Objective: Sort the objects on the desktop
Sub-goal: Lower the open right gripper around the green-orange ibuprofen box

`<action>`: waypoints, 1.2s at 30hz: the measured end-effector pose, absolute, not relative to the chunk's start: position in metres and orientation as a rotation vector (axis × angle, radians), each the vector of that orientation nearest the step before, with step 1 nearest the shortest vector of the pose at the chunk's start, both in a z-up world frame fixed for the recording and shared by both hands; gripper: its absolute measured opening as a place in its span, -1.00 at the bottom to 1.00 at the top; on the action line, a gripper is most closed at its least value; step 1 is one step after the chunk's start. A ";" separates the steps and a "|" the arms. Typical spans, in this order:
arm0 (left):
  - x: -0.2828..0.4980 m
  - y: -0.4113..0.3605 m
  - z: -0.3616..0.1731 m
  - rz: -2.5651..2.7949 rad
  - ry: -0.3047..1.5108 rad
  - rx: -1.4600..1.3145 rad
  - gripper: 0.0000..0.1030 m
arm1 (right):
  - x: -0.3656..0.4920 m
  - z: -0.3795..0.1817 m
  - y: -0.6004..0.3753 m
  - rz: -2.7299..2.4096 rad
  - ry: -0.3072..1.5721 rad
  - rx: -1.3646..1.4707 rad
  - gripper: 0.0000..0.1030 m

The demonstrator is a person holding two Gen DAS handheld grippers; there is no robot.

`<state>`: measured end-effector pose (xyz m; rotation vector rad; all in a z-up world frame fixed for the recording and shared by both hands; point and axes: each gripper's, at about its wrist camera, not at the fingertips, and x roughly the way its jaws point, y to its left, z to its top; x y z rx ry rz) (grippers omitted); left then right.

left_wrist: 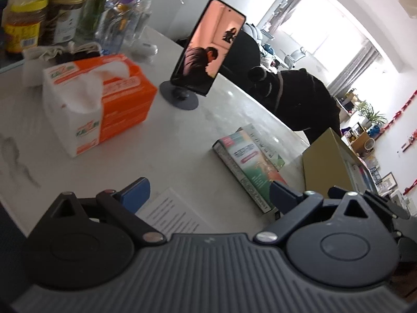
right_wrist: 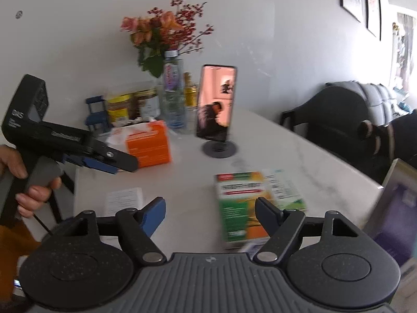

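A green and orange carton [right_wrist: 239, 203] lies flat on the white marble table [right_wrist: 299, 161], just ahead of my right gripper [right_wrist: 212, 214], which is open with nothing between its fingers. The same carton [left_wrist: 250, 167] shows ahead and to the right of my left gripper [left_wrist: 209, 195], also open and empty. A white printed leaflet [left_wrist: 172, 214] lies right under the left gripper's fingers. In the right wrist view a hand [right_wrist: 31, 190] holds the left gripper [right_wrist: 104, 165] over the table's left edge, above the leaflet [right_wrist: 122, 200].
An orange tissue pack [left_wrist: 99, 101] and a phone on a round stand [left_wrist: 208, 47] sit mid-table. Jars [right_wrist: 120, 107], a water bottle [right_wrist: 173, 91] and a flower vase [right_wrist: 161, 39] line the wall. An olive box [left_wrist: 325, 161] stands at the right edge. A black chair [right_wrist: 338, 112] is beyond.
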<state>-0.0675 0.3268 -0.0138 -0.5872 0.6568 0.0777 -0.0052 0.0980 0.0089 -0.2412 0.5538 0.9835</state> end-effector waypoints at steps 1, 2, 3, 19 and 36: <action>-0.068 0.328 -0.014 0.080 0.656 -0.590 0.94 | -0.009 0.007 0.102 0.992 0.560 -0.236 0.49; -0.069 0.328 -0.015 0.082 0.656 -0.593 0.94 | -0.010 0.006 0.105 0.994 0.568 -0.231 0.49; -0.069 0.328 -0.014 0.080 0.654 -0.591 0.94 | -0.011 0.005 0.108 0.996 0.575 -0.227 0.49; 0.000 0.316 -0.007 -0.069 0.639 -0.636 0.94 | 0.046 -0.019 0.148 0.782 0.753 -0.291 0.62; 0.042 0.322 -0.035 -0.082 0.714 -0.731 0.94 | 0.085 -0.053 0.182 0.702 0.882 -0.496 0.80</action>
